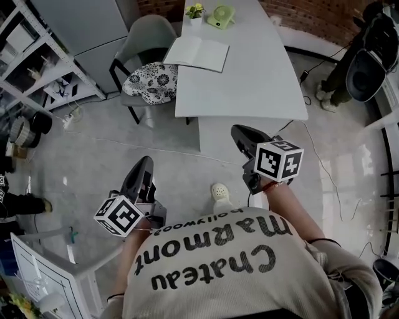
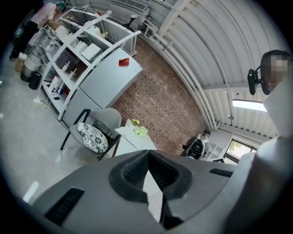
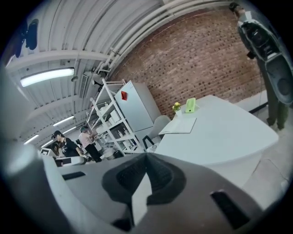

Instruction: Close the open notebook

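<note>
The open notebook (image 1: 197,53) lies flat near the far left corner of the long white table (image 1: 249,81); in the right gripper view the notebook (image 3: 179,125) shows pale beside a small potted plant (image 3: 176,108). Both grippers hang over the floor, well short of the table's near end. My left gripper (image 1: 146,161) is shut with nothing in it, and its jaws meet at the tip in the left gripper view (image 2: 148,152). My right gripper (image 1: 239,131) is likewise shut and empty (image 3: 146,156), pointing toward the table.
A grey chair with a flowered cushion (image 1: 151,82) stands at the table's left side. A green gadget (image 1: 220,17) sits at the table's far end. Metal shelving (image 1: 37,59) lines the left wall, a person (image 1: 358,59) stands at the far right, and cables cross the floor.
</note>
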`<state>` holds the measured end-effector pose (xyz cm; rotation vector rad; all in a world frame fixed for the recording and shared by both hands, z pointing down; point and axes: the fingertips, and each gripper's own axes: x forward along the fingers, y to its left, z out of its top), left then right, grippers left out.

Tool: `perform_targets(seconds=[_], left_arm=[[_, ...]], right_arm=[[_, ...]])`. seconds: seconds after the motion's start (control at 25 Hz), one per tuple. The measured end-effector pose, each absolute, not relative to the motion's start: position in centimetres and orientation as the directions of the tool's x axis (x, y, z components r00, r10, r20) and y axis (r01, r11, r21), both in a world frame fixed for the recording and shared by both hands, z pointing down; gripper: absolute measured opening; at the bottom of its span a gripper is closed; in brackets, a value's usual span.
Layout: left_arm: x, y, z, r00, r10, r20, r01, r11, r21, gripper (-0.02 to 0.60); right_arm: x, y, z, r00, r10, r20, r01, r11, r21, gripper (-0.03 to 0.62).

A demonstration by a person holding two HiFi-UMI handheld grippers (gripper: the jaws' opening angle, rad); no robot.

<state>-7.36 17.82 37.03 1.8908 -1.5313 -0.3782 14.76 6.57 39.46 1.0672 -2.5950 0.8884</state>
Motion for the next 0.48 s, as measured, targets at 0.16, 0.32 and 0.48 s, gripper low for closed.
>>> perform_targets(seconds=[0.16,0.32,0.48], left_arm=[[-7.1,13.9,36.9,0.239,-0.957,0.167,-0.754,-0.074,0.652,0.0],[-6.4,10.4,36.2,0.207,-0.966,0.152,-0.758,-0.06,0.65,0.0],[-5.8,7.7,35.9,0.175,-0.977,0.126,-0.757,-0.051,0.651,0.0]], right_arm=[[14.0,2.4,38.9,-0.751,-0.539,0.381,-0.66,0.604,-0.448,0.002],[13.8,-1.4,38.3,-0.777,-0.506,0.375,-0.63,0.641,-0.44,0.003],[13.9,-4.4,37.9,-0.8,-0.479,0.363,-0.6,0.669,-0.439,0.003]])
